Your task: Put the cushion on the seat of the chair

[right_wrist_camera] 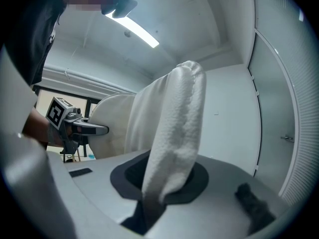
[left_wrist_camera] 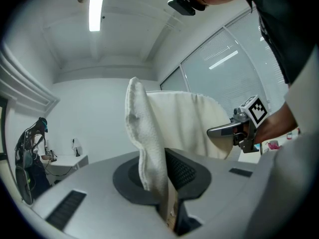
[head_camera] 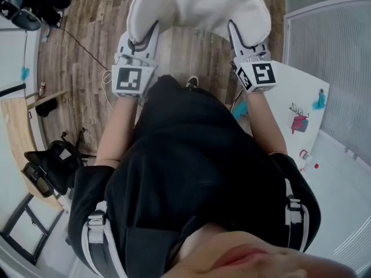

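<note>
Two-point hold, from head view: grips cushion (head_camera: 197,7) at its near edge with left claw (head_camera: 149,32) and right claw (head_camera: 234,30), one at each side. Holds it out in front, in the air, above wood floor (head_camera: 87,45). Shows no seat under it. Shows a black chair (head_camera: 46,167) low at left, well apart from cushion; cannot tell whether meant as the target. Shows white counter (head_camera: 301,91) at right with small coloured bits on it, near right claw.

From left claw view: pinches a fold of white fabric tight between closed jaws, cushion standing up from the pinch and spreading right. Catches right claw across the cushion, on its far edge.

From right claw view: much the same, jaws closed on a thick roll of cushion, fabric bulging up out of the pinch. Catches left claw at left, on the opposite edge.

Judged as mid-carry, placing not yet done.

Risks from here:
- Could slip from either pinch, being held only by a thin edge of soft fabric; would then swing or drop to floor.
- Could fold or land askew on seat if lowered unevenly or let go at different times.
- Could brush counter if swung wide to the right.
- Could miss seat altogether, since cushion likely blocks sight of whatever lies below it.
</note>
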A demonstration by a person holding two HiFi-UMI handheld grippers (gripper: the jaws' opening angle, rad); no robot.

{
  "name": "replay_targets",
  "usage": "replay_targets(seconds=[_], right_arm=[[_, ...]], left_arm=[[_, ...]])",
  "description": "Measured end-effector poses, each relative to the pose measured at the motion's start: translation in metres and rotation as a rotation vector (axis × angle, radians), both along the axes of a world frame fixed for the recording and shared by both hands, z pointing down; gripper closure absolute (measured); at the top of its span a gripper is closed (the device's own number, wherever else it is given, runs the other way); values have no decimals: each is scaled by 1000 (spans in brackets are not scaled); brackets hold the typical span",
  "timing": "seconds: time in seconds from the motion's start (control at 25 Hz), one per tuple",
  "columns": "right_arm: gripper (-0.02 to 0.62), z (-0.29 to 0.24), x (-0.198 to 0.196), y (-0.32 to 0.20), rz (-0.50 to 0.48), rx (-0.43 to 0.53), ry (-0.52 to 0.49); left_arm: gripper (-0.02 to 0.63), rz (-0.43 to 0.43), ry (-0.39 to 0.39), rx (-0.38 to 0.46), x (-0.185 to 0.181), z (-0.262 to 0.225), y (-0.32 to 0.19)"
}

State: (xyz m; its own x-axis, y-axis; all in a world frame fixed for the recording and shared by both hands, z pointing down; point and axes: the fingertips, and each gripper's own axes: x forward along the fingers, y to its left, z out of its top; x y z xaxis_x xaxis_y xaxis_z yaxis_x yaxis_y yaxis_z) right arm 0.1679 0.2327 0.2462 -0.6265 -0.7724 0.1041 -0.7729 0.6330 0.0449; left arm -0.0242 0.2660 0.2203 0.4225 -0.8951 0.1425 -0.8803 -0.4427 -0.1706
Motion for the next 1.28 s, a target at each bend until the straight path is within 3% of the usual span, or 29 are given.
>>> replay_targets(seconds=[0.8, 1.28], right_arm=[[540, 8, -10, -100, 59, -3, 44], [540, 9, -51, -186, 111, -16, 67]], left_arm=[[554, 56, 23, -10, -16, 15, -112], [554, 102, 39, -20, -59, 20, -205]])
